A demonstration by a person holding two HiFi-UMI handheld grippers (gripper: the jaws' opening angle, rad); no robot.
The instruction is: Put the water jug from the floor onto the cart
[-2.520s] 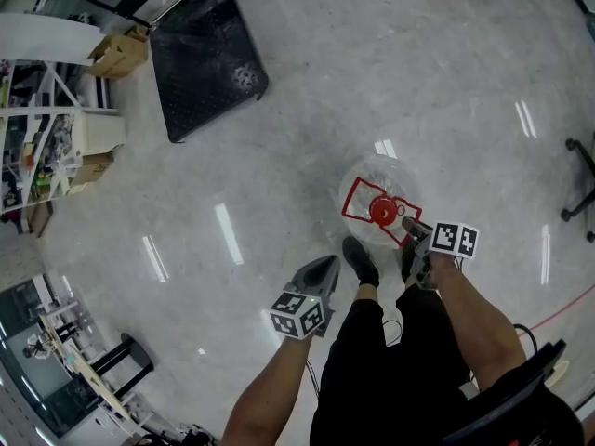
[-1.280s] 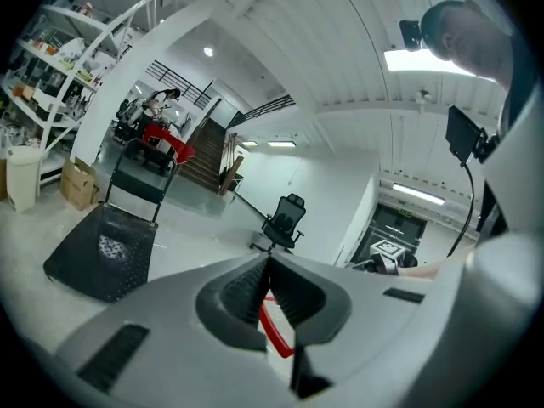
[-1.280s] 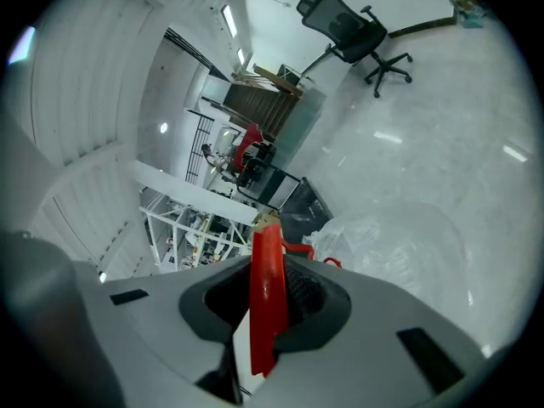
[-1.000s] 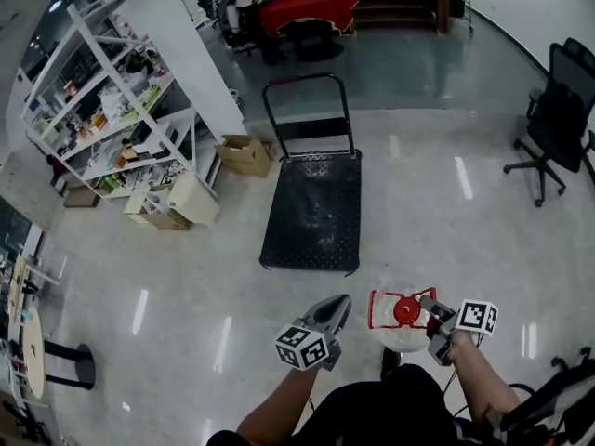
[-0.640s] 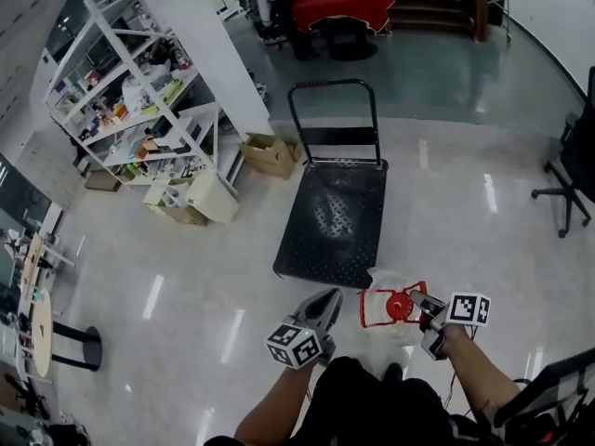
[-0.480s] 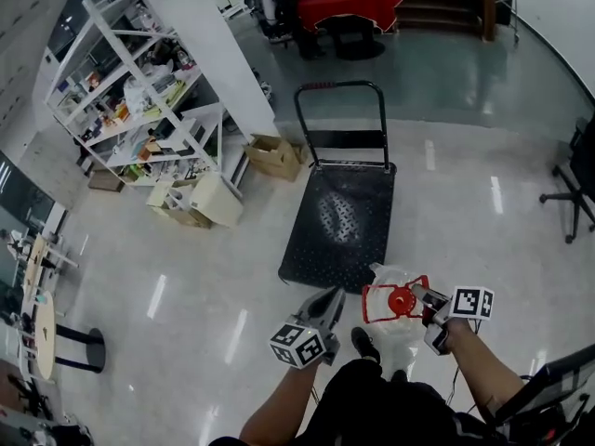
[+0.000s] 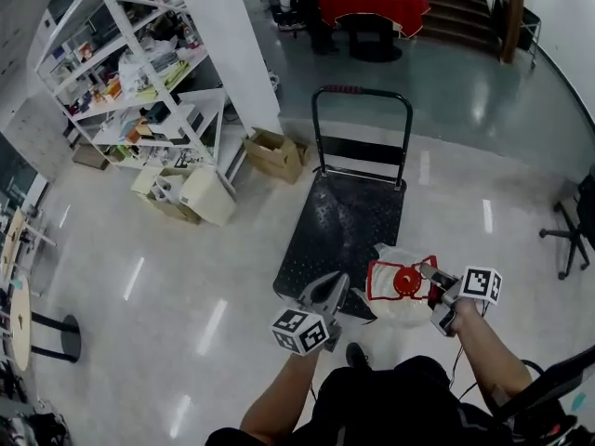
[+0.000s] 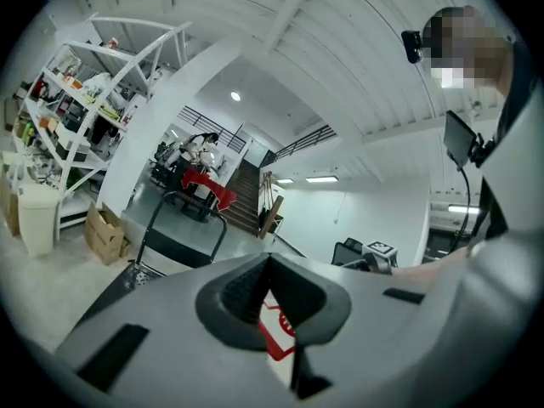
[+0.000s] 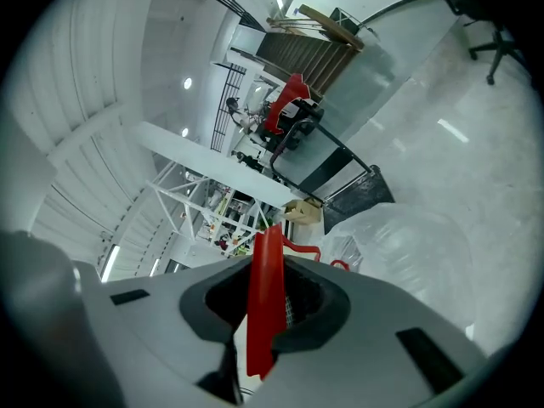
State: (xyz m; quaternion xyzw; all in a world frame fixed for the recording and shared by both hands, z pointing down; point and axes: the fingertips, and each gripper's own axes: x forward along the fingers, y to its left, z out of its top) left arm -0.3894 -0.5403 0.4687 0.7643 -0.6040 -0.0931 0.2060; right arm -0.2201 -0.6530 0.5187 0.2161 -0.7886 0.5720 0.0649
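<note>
The water jug [image 7: 400, 297] is clear plastic with a red cap and a red carrying handle [image 7: 381, 281]. It hangs off the floor over the near right corner of the black platform cart [image 7: 339, 221]. My right gripper [image 7: 430, 276] is shut on the red handle [image 9: 268, 291], with the jug's body [image 9: 412, 245] below it. My left gripper [image 7: 332, 292] is beside the jug on its left, shut and holding nothing. In the left gripper view the jaws [image 8: 268, 260] meet at the tips, and a piece of the red handle [image 8: 277, 331] shows behind them. The cart [image 8: 144, 266] lies ahead.
The cart's push bar [image 7: 363, 91] stands at its far end. A white shelving unit [image 7: 139, 82], cardboard boxes [image 7: 274, 154] and white bins [image 7: 206, 196] are to the left. An office chair [image 7: 575, 235] is at the right, and a red-draped table [image 7: 372, 3] is far back.
The person has walked towards the cart carrying the jug. Both grippers moved forward with it, and the jug went from over bare floor to over the cart's near edge.
</note>
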